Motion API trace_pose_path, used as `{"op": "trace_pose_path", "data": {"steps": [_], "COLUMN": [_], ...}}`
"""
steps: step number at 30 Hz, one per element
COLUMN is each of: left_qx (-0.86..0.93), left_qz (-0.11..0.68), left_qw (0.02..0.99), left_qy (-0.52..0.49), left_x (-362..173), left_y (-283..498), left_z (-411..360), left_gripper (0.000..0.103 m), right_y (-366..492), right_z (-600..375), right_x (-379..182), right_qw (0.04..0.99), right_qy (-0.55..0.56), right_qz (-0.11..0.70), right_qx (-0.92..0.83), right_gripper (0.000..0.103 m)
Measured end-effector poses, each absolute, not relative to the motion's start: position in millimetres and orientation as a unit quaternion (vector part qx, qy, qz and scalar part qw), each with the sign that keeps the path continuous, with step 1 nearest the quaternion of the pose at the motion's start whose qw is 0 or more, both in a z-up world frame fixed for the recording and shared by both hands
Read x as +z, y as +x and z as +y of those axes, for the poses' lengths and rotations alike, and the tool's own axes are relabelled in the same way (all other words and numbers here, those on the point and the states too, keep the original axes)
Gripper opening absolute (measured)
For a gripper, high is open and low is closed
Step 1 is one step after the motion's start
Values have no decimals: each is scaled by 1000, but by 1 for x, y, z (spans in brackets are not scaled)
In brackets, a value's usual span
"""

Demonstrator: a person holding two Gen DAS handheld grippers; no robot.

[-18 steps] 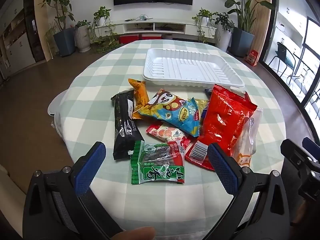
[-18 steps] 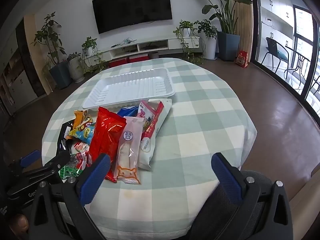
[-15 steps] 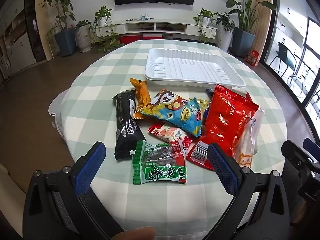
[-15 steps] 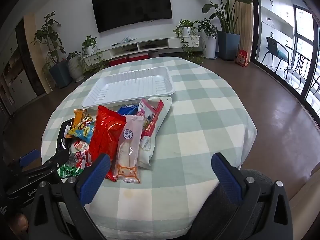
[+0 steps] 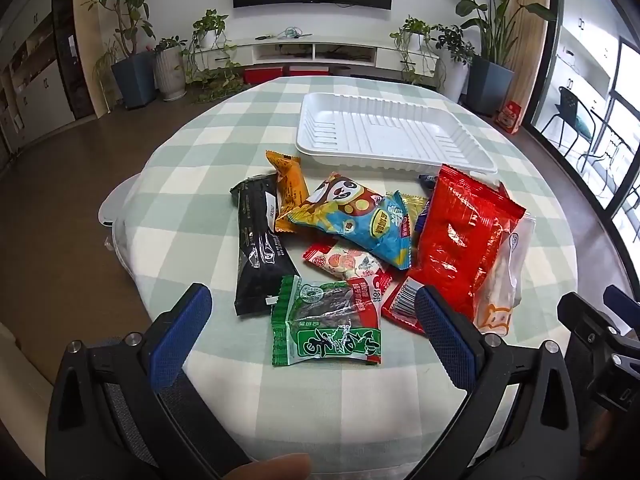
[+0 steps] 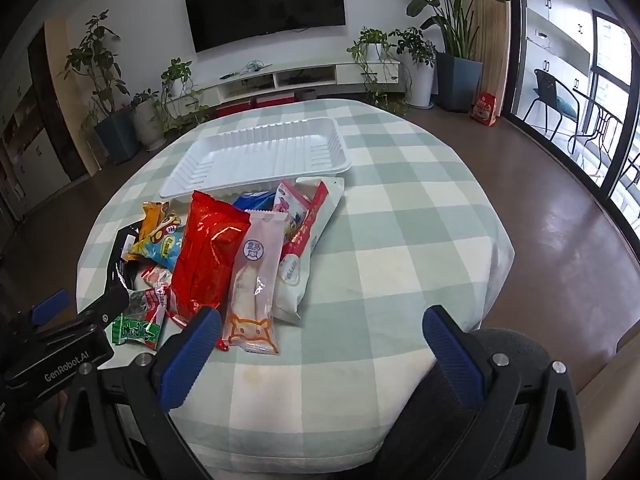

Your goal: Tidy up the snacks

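Observation:
A heap of snack packets lies on the round checked table (image 5: 192, 184) in front of an empty white tray (image 5: 384, 136) (image 6: 260, 156). Nearest in the left wrist view is a green packet (image 5: 326, 324), with a black bar (image 5: 260, 248), an orange packet (image 5: 290, 188), a blue panda bag (image 5: 356, 216) and a big red bag (image 5: 460, 240) (image 6: 206, 256) behind it. A clear pink pastry packet (image 6: 254, 280) lies beside the red bag. My left gripper (image 5: 312, 328) hovers open just over the green packet. My right gripper (image 6: 320, 344) is open above bare cloth, right of the heap.
The table edge drops off close to both grippers. A grey stool seat (image 6: 504, 356) shows below the right gripper. Beyond the table are a TV (image 6: 264, 0), a low white shelf (image 5: 316, 50) and potted plants (image 5: 132, 72). A glass door is at the right.
Both views have crept slightly closer to the table; the snacks sit a little lower in the left wrist view. Nothing was gripped and both grippers stay wide open.

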State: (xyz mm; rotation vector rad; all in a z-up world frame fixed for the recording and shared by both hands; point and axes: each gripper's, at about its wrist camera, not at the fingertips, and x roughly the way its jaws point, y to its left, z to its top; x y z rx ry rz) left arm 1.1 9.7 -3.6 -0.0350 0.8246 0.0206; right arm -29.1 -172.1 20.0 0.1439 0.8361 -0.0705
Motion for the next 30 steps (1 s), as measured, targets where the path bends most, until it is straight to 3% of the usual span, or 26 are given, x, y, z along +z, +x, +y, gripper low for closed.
{"op": "trace_pose_path", "data": {"steps": [30], "left_qx": [12], "left_qz": [404], "left_qw": [915], "left_qy": [-17], "left_x": [-6], "left_y": [2], "left_z": [11], "left_gripper": [103], "right_y": [-31], "right_z": [-172], "right_x": [16], "right_qw": [909], "right_qy": [68], "right_qz": [409], "right_qx": [-35], "right_gripper": [103]}}
